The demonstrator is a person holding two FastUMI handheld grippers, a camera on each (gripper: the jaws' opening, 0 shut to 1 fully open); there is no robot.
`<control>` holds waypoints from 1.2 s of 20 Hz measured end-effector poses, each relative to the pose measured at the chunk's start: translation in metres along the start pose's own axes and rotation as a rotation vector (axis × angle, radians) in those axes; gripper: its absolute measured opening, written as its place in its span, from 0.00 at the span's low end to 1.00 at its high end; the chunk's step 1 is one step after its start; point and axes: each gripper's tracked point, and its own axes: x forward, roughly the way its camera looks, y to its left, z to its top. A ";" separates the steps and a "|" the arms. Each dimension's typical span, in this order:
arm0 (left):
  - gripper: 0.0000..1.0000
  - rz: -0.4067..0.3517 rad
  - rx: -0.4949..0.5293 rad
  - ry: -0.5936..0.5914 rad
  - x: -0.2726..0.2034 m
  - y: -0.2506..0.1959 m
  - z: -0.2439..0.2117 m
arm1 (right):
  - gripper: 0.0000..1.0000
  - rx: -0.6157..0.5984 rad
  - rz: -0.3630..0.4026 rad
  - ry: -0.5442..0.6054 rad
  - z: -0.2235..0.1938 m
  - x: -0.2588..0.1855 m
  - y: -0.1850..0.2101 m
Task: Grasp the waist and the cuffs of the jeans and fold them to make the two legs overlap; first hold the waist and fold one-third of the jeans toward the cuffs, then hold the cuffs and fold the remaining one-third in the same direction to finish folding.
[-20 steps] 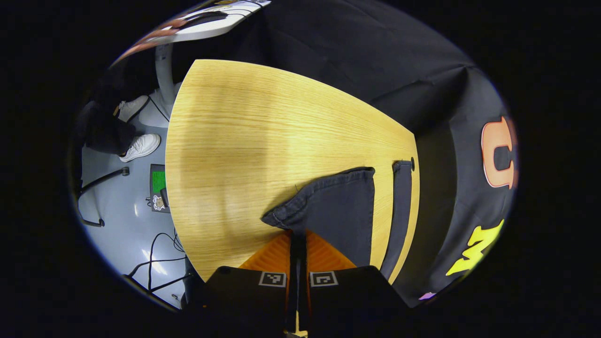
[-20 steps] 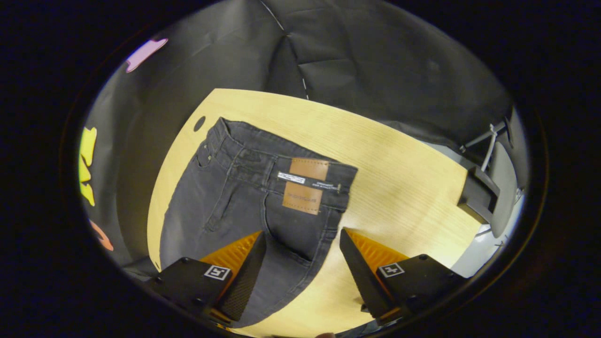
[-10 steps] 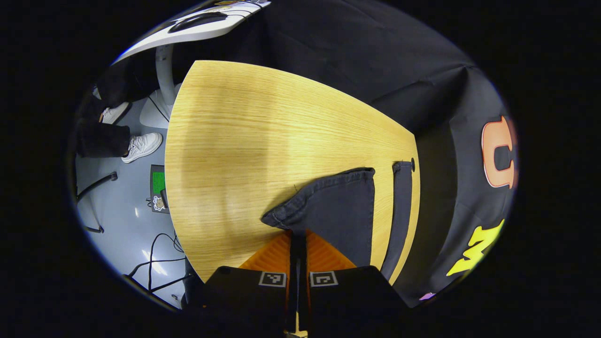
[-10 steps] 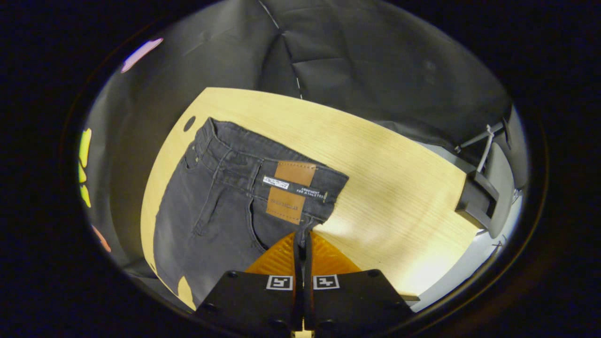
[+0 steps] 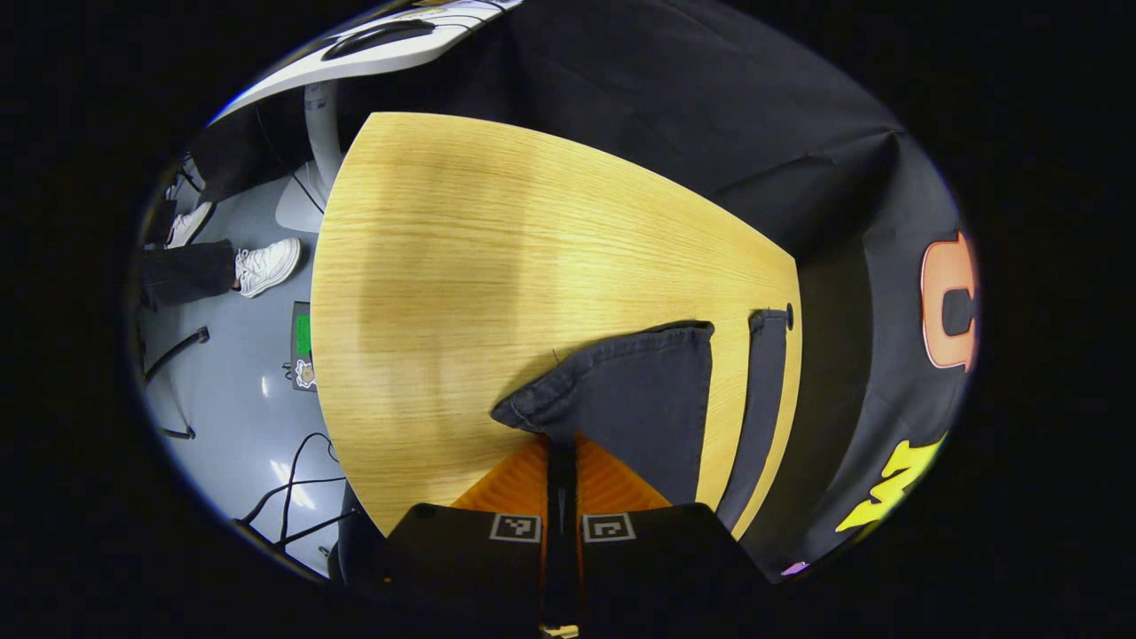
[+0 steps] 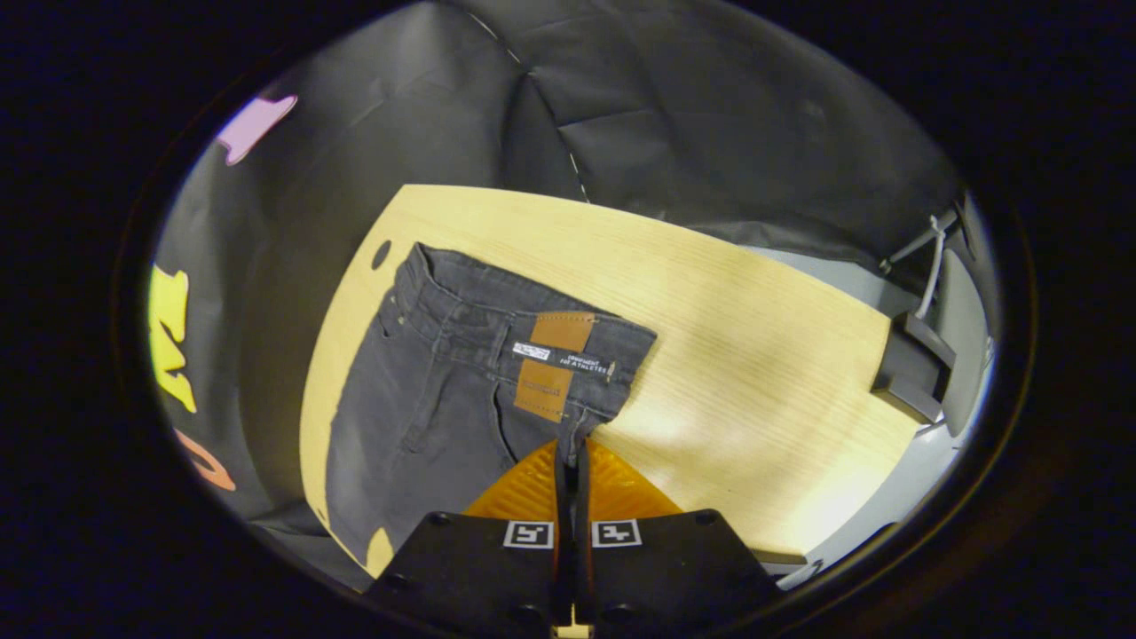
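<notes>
Your left gripper (image 5: 561,444) is pinching a cuff (image 5: 621,399) of the jeans (image 6: 461,390) near the table (image 5: 461,266) edge. Your right gripper (image 6: 572,448) is pinching cloth just under the waist (image 6: 524,328). Holding both ends is letting you lay one leg over the other.

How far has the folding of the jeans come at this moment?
Done: both grips look set. The left gripper is shut on a cuff, and the right gripper is shut on the jeans near the waist. In hand: the legs are not yet overlapped; the second leg lies apart on the table. Left: overlapping the legs and both one-third folds.
</notes>
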 end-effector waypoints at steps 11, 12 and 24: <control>0.03 -0.213 0.073 0.007 -0.027 -0.167 0.023 | 0.01 -0.015 0.289 -0.037 0.048 -0.041 0.131; 0.03 -0.226 0.071 0.007 -0.024 -0.182 0.025 | 0.01 -0.016 0.312 -0.041 0.053 -0.039 0.145; 0.03 -0.202 0.143 -0.016 0.078 -0.307 0.039 | 0.01 0.044 0.389 -0.026 0.094 0.032 0.235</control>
